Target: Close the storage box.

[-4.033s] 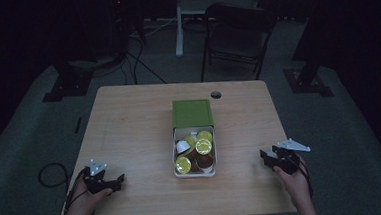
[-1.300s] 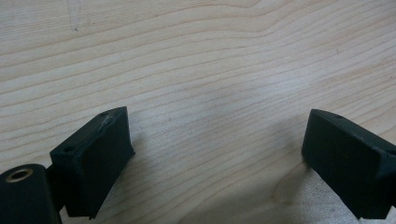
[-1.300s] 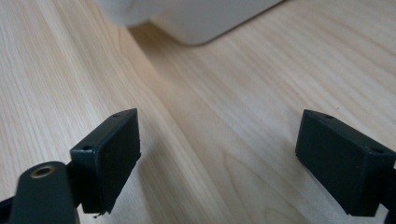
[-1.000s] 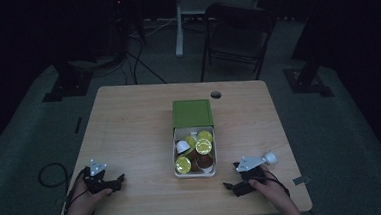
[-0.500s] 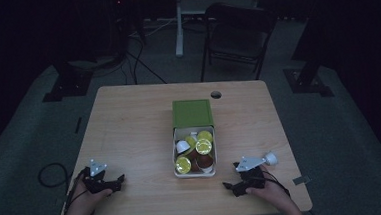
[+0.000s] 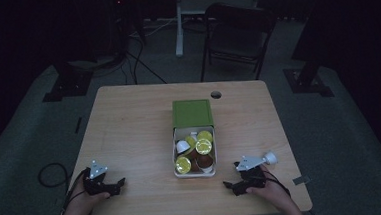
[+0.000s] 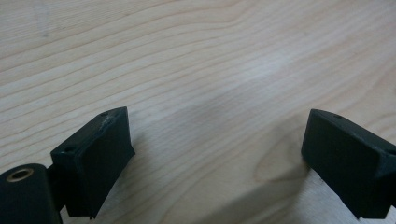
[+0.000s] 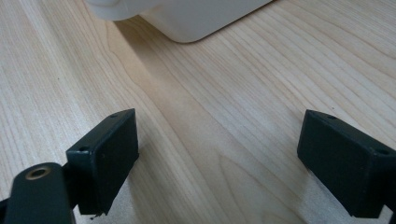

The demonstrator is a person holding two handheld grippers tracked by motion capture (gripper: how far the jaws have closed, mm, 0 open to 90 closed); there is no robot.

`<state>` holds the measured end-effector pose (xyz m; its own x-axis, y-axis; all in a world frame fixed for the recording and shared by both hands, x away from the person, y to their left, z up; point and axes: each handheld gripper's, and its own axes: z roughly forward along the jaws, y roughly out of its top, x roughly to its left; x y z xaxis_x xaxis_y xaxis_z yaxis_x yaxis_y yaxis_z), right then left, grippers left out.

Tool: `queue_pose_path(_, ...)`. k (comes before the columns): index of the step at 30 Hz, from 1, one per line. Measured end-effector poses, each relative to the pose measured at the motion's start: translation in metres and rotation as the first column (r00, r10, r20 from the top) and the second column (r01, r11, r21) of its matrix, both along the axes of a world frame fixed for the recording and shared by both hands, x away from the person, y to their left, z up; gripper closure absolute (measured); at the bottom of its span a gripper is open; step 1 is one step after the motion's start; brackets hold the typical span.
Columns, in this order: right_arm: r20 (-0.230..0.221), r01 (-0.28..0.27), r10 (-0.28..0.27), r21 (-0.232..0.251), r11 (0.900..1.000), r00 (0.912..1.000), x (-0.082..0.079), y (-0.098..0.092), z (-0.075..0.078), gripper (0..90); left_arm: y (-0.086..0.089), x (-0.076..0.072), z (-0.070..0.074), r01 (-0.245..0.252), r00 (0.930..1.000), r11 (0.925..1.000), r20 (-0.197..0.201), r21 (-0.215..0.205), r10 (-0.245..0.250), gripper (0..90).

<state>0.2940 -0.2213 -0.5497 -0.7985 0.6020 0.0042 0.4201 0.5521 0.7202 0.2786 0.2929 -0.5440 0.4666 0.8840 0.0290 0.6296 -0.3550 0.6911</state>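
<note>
Landmark: the white tray point(image 6: 176, 161) is seen at the middle of the wooden worktop point(image 6: 129, 126), with its green lid point(image 6: 192, 113) laid just behind it, touching its far edge.
Contents: yellow-topped, brown and white capsules point(image 6: 203, 147) are held inside the tray.
Right gripper point(image 6: 229, 186): rested on the worktop just right of the tray's near corner and pointed toward it; its fingers point(image 8: 105, 158) are spread wide, with bare wood between them, and the tray's white wall point(image 8: 187, 18) is seen close ahead.
Left gripper point(image 6: 120, 182): laid on the worktop well left of the tray; its fingers point(image 7: 93, 158) are spread wide, and nothing is gripped.
</note>
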Motion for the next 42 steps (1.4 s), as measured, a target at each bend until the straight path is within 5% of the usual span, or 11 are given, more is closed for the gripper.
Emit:
queue_pose_path(12,0.007,0.008,-0.009,0.054,0.999,0.9999,-0.001,0.001,0.011,13.0,-0.035,-0.007,0.007,0.166,0.9861,0.9862,0.014,-0.001,-0.166,8.7)
queue_pose_path(30,0.009,-0.006,0.005,0.093,0.996,0.9999,-0.004,0.007,0.018,12.2,-0.084,-0.008,0.010,0.324,0.9460,0.9462,0.022,0.001,-0.323,9.1)
queue_pose_path(38,0.029,0.004,-0.007,0.121,0.993,0.9996,-0.005,0.010,0.025,12.2,-0.098,-0.003,0.022,0.365,0.9296,0.9309,0.063,-0.017,-0.363,9.1)
queue_pose_path(42,0.042,0.004,-0.010,0.149,0.989,0.9991,-0.003,0.014,0.031,12.2,-0.114,-0.001,0.028,0.408,0.9102,0.9127,0.082,-0.012,-0.406,9.1)
